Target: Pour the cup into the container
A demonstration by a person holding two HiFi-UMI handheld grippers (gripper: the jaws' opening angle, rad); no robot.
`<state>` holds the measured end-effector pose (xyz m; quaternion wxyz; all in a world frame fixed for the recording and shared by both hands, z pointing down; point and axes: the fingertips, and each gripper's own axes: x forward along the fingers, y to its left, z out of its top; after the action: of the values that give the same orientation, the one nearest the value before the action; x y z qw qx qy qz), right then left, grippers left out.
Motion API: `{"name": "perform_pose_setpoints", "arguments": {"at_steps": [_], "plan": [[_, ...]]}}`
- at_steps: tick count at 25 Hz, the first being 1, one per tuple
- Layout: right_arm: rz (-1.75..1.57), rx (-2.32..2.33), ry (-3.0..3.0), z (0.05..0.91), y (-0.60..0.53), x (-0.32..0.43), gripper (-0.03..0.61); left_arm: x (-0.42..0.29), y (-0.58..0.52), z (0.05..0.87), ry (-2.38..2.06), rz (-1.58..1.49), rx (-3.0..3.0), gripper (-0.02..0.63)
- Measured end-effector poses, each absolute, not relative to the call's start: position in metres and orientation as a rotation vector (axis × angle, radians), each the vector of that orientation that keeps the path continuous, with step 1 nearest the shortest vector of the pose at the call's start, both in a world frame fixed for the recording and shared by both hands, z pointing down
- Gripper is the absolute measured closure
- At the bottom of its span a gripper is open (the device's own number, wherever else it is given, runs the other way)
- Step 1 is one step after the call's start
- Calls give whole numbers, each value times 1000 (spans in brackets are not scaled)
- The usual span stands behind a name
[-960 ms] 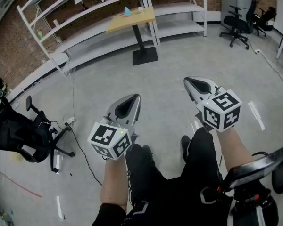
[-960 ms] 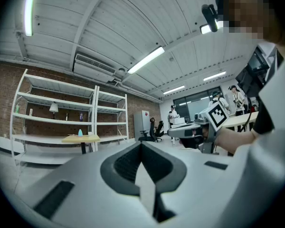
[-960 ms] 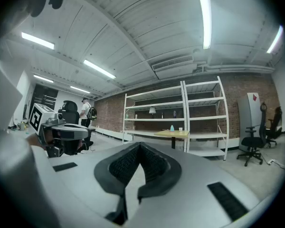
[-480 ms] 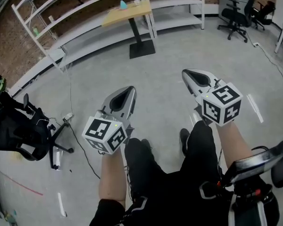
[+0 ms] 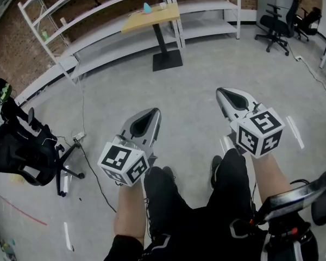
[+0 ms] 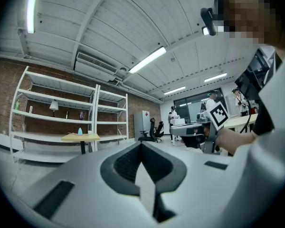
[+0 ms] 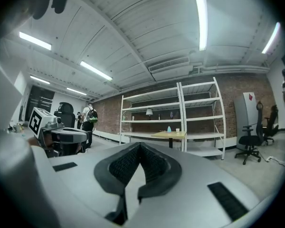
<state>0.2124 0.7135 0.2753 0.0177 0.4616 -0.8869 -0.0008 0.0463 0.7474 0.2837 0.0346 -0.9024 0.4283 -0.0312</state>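
Observation:
A small blue cup-like thing (image 5: 147, 8) and a white cup (image 5: 162, 5) stand on a wooden pedestal table (image 5: 155, 19) far ahead, in front of white shelves. The left gripper view shows the same table (image 6: 80, 137) and blue thing (image 6: 80, 131). So does the right gripper view, with table (image 7: 170, 134) and blue thing (image 7: 169, 129). My left gripper (image 5: 154, 112) and right gripper (image 5: 219, 91) are held level above the floor, side by side, well short of the table. Both are shut with nothing in them; the pads meet in each gripper view (image 6: 141, 144) (image 7: 140, 145).
White shelving (image 5: 98, 15) lines the brick wall behind the table. A black office chair (image 5: 22, 151) and a floor cable (image 5: 89, 162) lie at the left, more chairs (image 5: 280, 23) at the back right. A black device (image 5: 293, 194) sits by my right leg. People stand in the distance (image 6: 173, 122).
The head view sways slightly between frames. Both grippers stay shut and side by side in front of me, and the table stays about as far away.

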Motion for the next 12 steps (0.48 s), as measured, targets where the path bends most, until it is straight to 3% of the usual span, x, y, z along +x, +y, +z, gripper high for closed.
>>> {"name": "perform_pose_setpoints", "arguments": {"at_steps": [12], "plan": [[33, 1365, -2761, 307, 650, 197, 577, 49, 669, 345, 1273, -162, -2882, 615]]}}
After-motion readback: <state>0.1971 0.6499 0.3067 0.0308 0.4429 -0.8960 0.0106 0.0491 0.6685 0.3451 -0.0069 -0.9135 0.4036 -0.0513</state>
